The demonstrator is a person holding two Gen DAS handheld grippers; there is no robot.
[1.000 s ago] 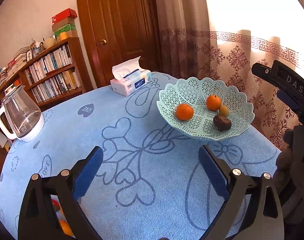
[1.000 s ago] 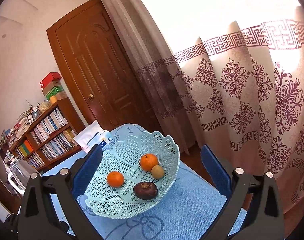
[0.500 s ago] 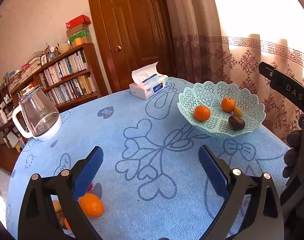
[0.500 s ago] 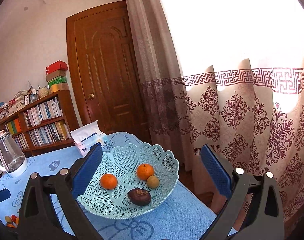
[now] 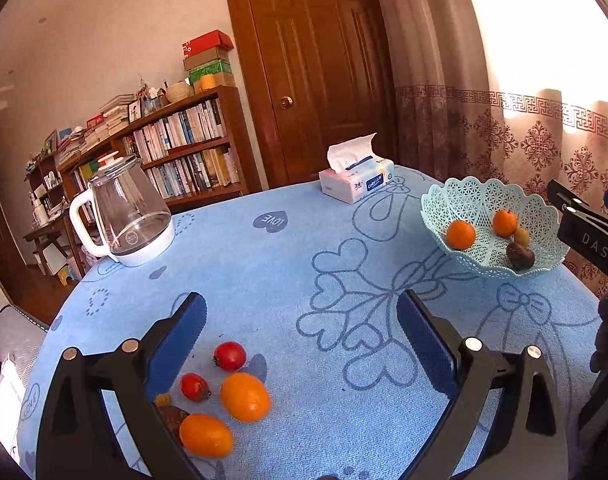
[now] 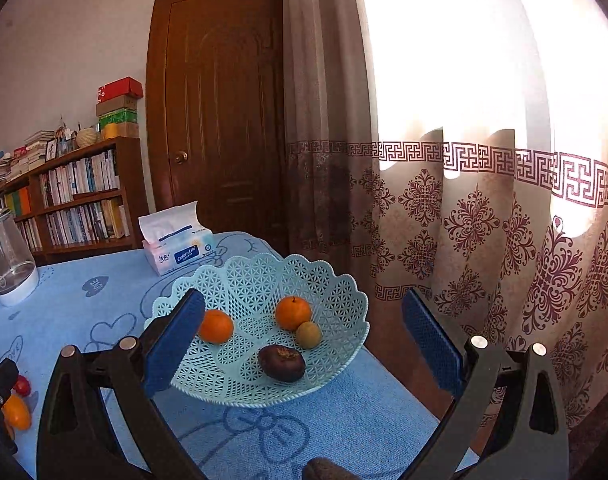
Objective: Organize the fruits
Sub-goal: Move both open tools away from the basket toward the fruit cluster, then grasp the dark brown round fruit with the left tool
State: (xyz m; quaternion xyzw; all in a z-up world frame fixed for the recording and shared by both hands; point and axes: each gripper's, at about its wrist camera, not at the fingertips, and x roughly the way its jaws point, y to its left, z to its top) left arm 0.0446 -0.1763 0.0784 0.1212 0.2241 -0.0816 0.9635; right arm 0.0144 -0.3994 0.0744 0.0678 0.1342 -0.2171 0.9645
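Fruit is small, round, probably soft-skinned and prone to roll: orange (image 5: pixel 245 397) lies just inside left fingers (image 5: pixel 175 340), both grippers spread empty; pinch gently across its middle.

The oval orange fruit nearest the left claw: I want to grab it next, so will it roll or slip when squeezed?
The oval orange fruit looks smooth and glossy, so it may slip between the pads. Its rounded shape suggests that it could roll on the blue tablecloth if nudged, perhaps into the small red fruit beside it. The left claw is open and empty.
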